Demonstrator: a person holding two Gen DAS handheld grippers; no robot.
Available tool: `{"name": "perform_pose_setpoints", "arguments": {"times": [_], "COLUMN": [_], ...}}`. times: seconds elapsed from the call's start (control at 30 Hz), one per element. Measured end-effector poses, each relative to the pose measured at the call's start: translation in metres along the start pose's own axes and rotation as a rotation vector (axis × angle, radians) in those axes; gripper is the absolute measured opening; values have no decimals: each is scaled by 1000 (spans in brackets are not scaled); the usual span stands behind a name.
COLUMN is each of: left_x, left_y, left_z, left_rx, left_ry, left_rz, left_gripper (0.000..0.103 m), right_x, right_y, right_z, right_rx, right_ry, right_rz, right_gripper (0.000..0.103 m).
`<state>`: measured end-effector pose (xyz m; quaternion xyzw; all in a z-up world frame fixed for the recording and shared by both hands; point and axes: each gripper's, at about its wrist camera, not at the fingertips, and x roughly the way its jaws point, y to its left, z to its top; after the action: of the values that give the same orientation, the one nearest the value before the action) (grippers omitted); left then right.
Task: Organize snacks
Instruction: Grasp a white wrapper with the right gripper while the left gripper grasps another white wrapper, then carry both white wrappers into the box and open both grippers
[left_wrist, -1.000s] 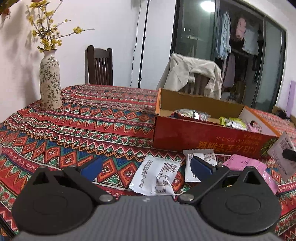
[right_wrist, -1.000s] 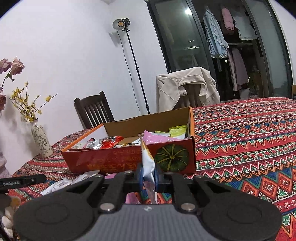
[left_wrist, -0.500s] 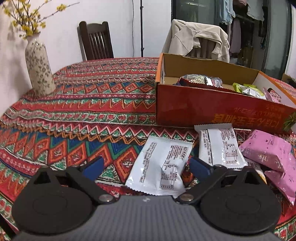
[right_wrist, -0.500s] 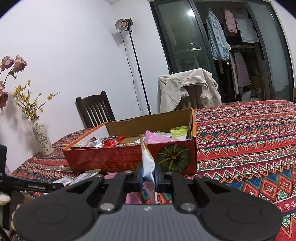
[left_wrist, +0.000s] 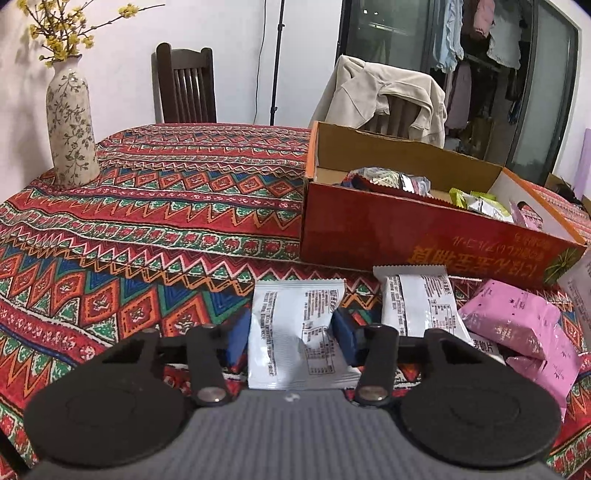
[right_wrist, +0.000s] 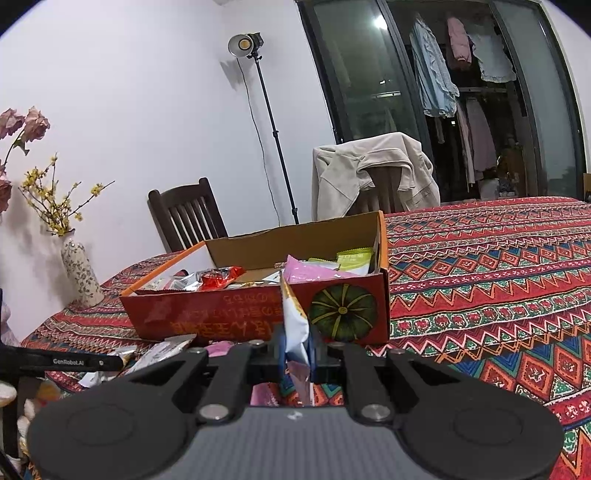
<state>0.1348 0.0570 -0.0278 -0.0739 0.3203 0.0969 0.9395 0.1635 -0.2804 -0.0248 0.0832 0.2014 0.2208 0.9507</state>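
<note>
White snack packet (left_wrist: 295, 332): flat on the patterned table (left_wrist: 147, 236), lying between the jaws of the left gripper (left_wrist: 291, 332), which are closing on its two sides. Second white packet (left_wrist: 417, 306) and pink packets (left_wrist: 513, 321) just to its right. Red cardboard box (left_wrist: 406, 236) behind, holding other snacks. Right gripper (right_wrist: 295, 350): jaws clamped on an upright white-and-orange packet (right_wrist: 293, 325).

We can read "GenRobot.AI" in white letters on the black bar (right_wrist: 61, 362) left of the right claw (right_wrist: 295, 345). The red box (left_wrist: 424, 240) beyond the left claw (left_wrist: 290, 332) has gold writing — upside down, too hard to read. The white packet (left_wrist: 295, 325) between its fingers has tiny print — unreadable.
</note>
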Motion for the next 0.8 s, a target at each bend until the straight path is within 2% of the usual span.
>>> {"name": "perform_pose_setpoints", "arguments": {"times": [0.33, 0.5, 0.8], "left_x": [-29, -43, -65], "left_y": [3, -1, -28], "left_z": [3, 11, 46], "left_rx": [-13, -11, 8], "left_ry": [-85, -130, -239], "left_rz": [-11, -35, -114], "left_gripper": [50, 50, 50], "right_x": [4, -1, -19], "right_y": [-1, 4, 25], "right_z": [1, 5, 44], "right_rx": [3, -20, -56], "right_ry": [13, -11, -99], "right_rz": [19, 13, 2], "right_gripper": [11, 11, 11]}}
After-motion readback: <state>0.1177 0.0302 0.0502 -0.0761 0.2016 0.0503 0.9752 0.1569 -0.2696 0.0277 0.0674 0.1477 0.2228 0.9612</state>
